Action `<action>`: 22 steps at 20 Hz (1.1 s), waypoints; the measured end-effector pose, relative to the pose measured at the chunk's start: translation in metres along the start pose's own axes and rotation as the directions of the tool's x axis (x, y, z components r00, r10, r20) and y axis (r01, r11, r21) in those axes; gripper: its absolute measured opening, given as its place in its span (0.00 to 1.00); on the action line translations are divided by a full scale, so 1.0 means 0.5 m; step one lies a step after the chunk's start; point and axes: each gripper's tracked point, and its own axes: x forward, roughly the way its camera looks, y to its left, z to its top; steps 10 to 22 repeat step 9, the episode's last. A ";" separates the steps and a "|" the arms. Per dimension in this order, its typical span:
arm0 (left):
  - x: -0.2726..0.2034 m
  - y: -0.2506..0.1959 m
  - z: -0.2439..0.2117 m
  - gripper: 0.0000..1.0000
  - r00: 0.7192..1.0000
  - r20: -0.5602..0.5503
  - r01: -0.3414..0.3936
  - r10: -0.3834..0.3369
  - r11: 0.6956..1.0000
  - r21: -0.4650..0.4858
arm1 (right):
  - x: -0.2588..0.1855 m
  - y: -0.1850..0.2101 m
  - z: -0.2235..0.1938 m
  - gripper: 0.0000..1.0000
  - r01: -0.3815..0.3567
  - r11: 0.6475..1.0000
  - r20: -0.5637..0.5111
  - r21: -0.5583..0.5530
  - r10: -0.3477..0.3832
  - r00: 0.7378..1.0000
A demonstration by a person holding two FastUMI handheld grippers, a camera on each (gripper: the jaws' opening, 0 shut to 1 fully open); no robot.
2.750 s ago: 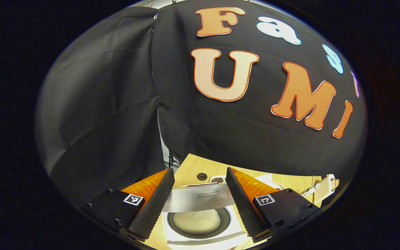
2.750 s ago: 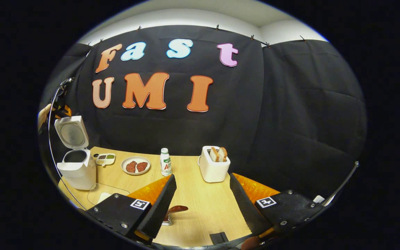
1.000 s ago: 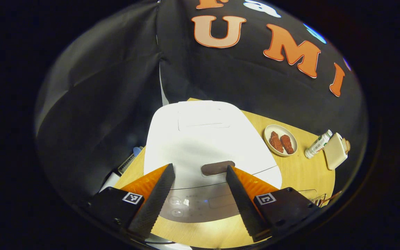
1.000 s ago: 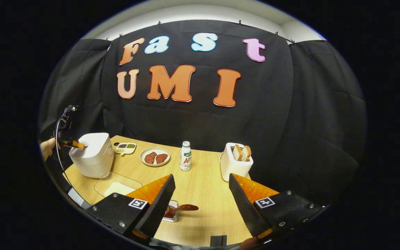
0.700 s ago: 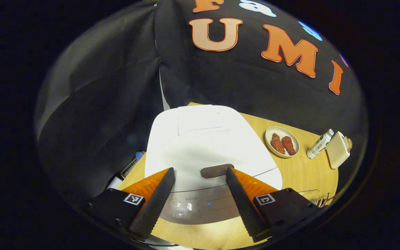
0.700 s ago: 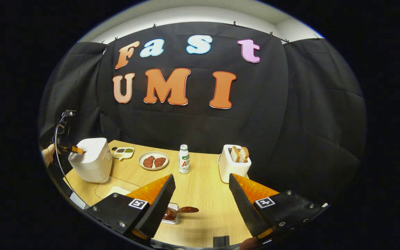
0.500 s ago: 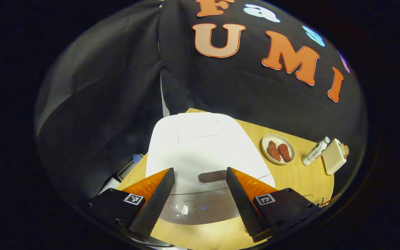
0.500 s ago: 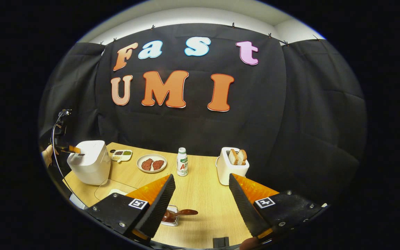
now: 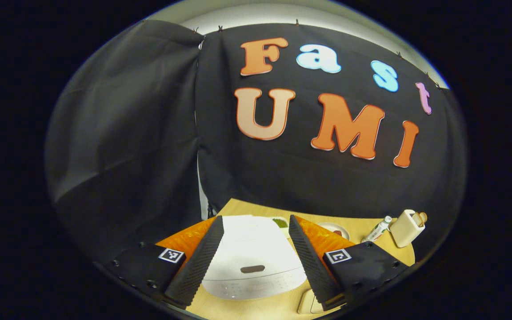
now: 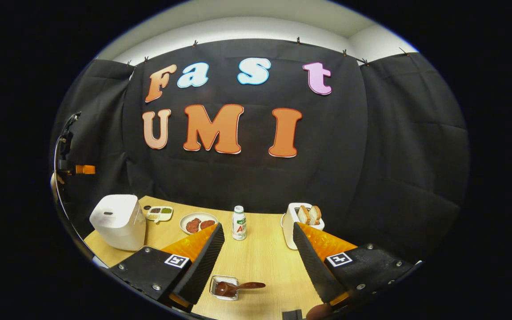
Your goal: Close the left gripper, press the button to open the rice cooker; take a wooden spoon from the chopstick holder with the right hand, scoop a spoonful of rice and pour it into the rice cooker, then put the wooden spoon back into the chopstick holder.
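Left tool (image 9: 255,218): fingers spread wide, holding nothing. It hangs above the rice cooker (image 9: 251,249) and is well apart from it. The lid is down, and the dark button (image 9: 252,269) sits on the cooker's near top edge.

Right tool (image 10: 258,225): also spread wide and empty, well to the side of the cooker.

The wooden spoon (image 10: 243,286) rests in the chopstick holder (image 10: 217,284) on the surface (image 10: 265,258), well apart from the cooker. It lies low, nearly flat. Its long axis runs across the right gripper view, with the bowl end in the holder on the cooker's side and the handle pointing away from the cooker.

Judgement: a shut lid with the spoon in the holder fits either the lead-up to the button press or the state after the spoon's return. The step in hand is not settled, so I give no technique note.
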 end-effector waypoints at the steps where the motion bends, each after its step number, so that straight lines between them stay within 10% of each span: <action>1: -0.017 -0.004 0.036 1.00 0.999 0.040 0.007 -0.007 1.000 0.010 | 0.000 0.006 0.011 0.96 0.001 1.000 0.013 0.006 -0.001 1.000; 22: -0.110 -0.029 0.169 1.00 0.978 0.198 0.064 -0.070 0.997 0.040 | -0.017 0.013 0.054 0.96 0.016 0.999 0.074 0.045 -0.019 0.997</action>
